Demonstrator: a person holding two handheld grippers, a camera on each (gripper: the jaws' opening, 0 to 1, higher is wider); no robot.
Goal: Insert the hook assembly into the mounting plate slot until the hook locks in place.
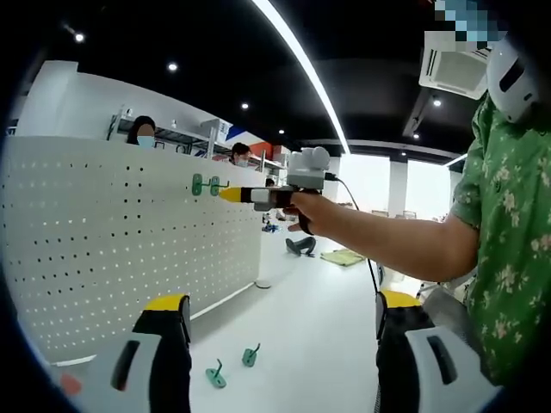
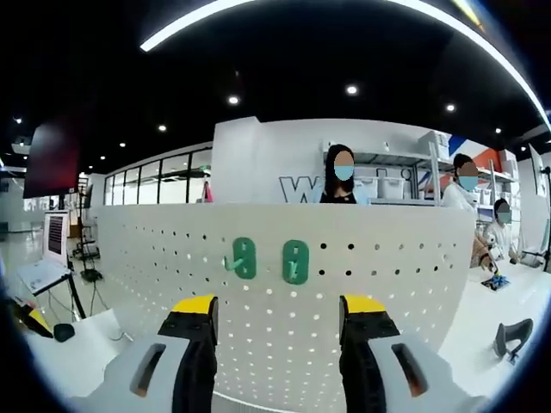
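A white pegboard mounting plate [image 1: 103,249] stands upright on the table, with two green hooks [image 1: 205,185] hanging on it side by side. In the right gripper view the same two hooks [image 2: 244,257] [image 2: 295,261] face me on the plate [image 2: 387,275], just beyond my open, empty right gripper [image 2: 280,311]. In the left gripper view a hand holds that right gripper [image 1: 231,194], its yellow tips close to the mounted hooks. Two more green hooks [image 1: 215,375] [image 1: 250,354] lie on the table. My left gripper [image 1: 280,317] is open and empty, low over the table.
The person's arm and green patterned shirt [image 1: 508,224] take up the right side. A dark tool [image 1: 301,246] and a yellow-green mat [image 1: 343,256] lie farther along the white table [image 1: 318,335]. People sit behind the plate. A black object [image 2: 512,337] rests at the right.
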